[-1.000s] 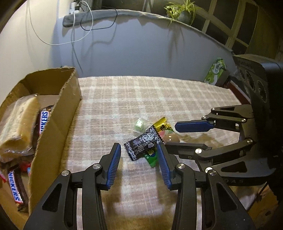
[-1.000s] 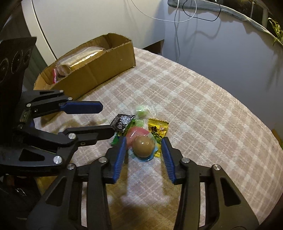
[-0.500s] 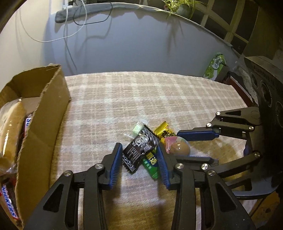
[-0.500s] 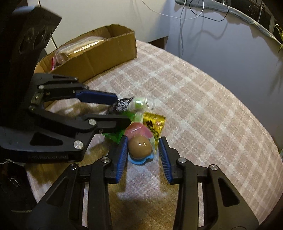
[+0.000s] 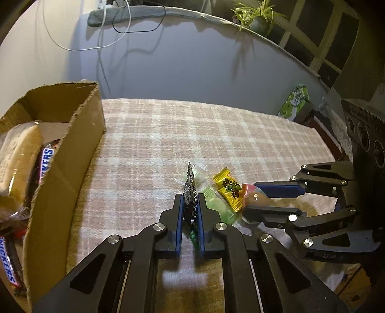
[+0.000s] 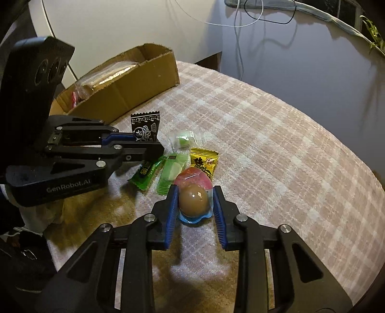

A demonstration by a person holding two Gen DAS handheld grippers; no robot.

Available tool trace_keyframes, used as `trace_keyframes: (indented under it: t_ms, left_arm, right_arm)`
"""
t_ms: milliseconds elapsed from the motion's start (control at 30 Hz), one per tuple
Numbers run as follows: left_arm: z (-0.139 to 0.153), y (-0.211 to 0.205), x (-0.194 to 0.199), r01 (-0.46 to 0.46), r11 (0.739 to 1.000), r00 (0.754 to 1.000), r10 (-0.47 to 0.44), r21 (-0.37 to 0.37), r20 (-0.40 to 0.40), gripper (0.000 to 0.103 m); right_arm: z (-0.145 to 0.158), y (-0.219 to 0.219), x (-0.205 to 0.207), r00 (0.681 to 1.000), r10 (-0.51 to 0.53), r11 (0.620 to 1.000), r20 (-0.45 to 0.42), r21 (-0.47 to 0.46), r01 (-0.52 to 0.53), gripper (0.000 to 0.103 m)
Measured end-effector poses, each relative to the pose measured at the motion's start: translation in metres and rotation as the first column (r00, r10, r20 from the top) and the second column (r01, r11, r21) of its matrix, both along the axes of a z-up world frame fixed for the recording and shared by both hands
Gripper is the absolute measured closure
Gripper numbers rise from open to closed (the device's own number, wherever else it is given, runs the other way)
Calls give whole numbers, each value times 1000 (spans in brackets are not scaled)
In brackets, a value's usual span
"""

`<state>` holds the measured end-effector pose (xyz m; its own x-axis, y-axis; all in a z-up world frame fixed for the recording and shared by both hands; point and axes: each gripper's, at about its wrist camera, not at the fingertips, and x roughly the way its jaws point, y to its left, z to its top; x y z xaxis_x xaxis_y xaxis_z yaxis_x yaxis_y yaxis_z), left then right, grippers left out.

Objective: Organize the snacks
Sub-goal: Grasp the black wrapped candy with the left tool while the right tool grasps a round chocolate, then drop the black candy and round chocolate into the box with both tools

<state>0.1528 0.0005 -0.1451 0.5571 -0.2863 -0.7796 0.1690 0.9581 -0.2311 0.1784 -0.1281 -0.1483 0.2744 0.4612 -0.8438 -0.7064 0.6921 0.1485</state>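
- The right gripper (image 6: 195, 202), at the bottom centre of its own view, is closing its jaws around a brown egg-shaped sweet (image 6: 193, 201) in a clear blister with a blue rim, with the pads right at the blister's sides.
- The left gripper (image 5: 190, 209) is clamping a black printed sachet (image 5: 190, 192) on edge between its blue pads, jaws narrow, low in the middle of the left wrist view.
- Just beyond, a green wrapper (image 6: 171, 172), a darker green stick packet (image 6: 146, 174), a yellow candy packet (image 6: 203, 160) and a small clear-wrapped green sweet (image 6: 184, 140) are lying clustered on the checked tablecloth (image 6: 276, 144).
- At the far left, a cardboard box (image 5: 72, 156) is holding Snickers bars (image 5: 45, 161) and a clear-bagged pastry (image 5: 19, 154).
- A potted plant (image 5: 257, 19) is sitting on the ledge at the upper right.
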Motion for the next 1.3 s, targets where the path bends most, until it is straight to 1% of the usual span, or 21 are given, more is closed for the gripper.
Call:
trace_keyframes:
  t_ms: [200,400,567,733,933,1300]
  left_arm:
    - [17,7,-13,-15,1000,999,16,-14,47,94]
    - [36,16,-28,-45,999,994,47,-26,96,94]
    - [52,39,-46,-89,996,986,92,-30,141,94]
    - [60,63,-57,-137,990,977,141,-35,161,94]
    - [65,96,-71,-200,979,963,204,-38,178,94]
    - [72,140,-87,-290,956,934,290,-34,208,94]
  right_arm:
    - [15,-2,-9,1000,-11,1000,28,18,10,74]
    - [40,4,-17,998,-11,998,63,55,7,74]
    - [65,19,-23,995,6,995,97,99,-16,74]
    - [86,42,-23,992,27,989,122,138,-44,74]
    - [95,76,-21,988,63,984,144,154,-85,74]
    - [98,135,-17,980,130,975,154,161,-154,74]
